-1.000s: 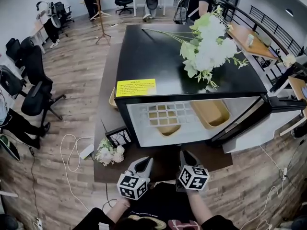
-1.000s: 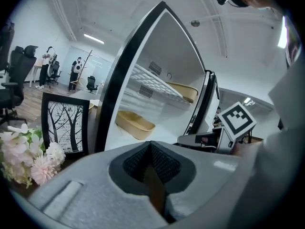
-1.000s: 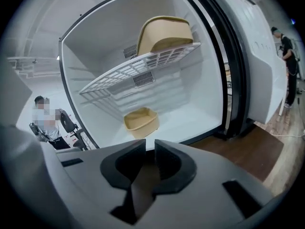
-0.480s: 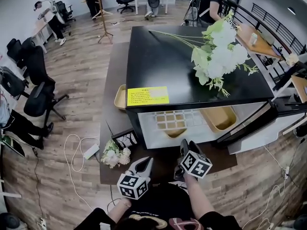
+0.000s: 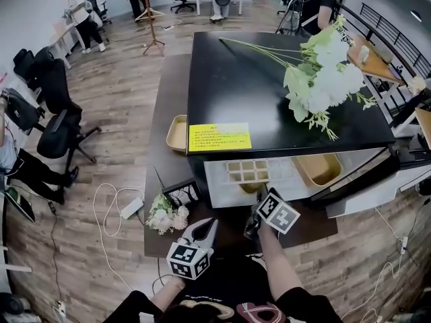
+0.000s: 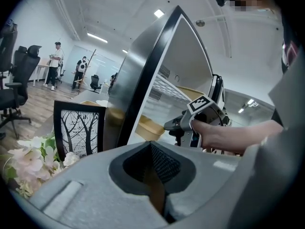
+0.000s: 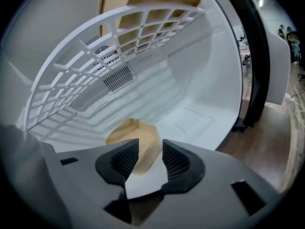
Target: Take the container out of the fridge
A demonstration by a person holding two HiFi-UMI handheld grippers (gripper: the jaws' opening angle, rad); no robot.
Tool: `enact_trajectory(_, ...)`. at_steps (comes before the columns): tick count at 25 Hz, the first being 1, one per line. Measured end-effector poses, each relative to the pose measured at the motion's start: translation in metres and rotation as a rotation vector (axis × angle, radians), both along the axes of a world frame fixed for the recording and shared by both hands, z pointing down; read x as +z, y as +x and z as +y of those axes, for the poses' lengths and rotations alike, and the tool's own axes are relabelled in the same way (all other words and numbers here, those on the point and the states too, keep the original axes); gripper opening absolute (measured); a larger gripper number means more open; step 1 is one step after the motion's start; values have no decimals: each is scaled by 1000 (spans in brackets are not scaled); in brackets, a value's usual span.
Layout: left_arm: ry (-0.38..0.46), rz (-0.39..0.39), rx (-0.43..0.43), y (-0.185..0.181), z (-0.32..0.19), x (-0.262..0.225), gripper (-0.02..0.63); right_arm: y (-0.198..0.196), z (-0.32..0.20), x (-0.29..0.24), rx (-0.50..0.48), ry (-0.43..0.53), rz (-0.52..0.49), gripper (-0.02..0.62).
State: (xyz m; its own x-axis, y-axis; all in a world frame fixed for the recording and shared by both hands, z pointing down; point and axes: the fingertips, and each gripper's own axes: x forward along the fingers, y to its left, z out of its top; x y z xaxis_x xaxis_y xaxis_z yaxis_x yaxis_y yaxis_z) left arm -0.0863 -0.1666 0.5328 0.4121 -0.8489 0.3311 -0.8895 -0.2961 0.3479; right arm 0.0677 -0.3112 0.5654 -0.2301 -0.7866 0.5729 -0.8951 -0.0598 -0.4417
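open fridge (image 5: 269, 86), tan container (image 7: 131, 132) inside

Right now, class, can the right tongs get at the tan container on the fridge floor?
Probably yes. The fridge door stands open, the wire shelf sits above, and nothing lies before the container. The right tongs have just been opening, and the container's near end appears between them, not gripped.
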Motion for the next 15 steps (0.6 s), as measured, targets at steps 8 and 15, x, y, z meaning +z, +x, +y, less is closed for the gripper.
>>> enact_trajectory(8, -12, 5, -26, -11, -7, 4, 8, -8, -11, 19, 17, -93, 7, 154)
enact_trajectory(15, -17, 13, -26, -15, -12, 6, 8, -6, -18, 27, 57, -139, 20, 152)
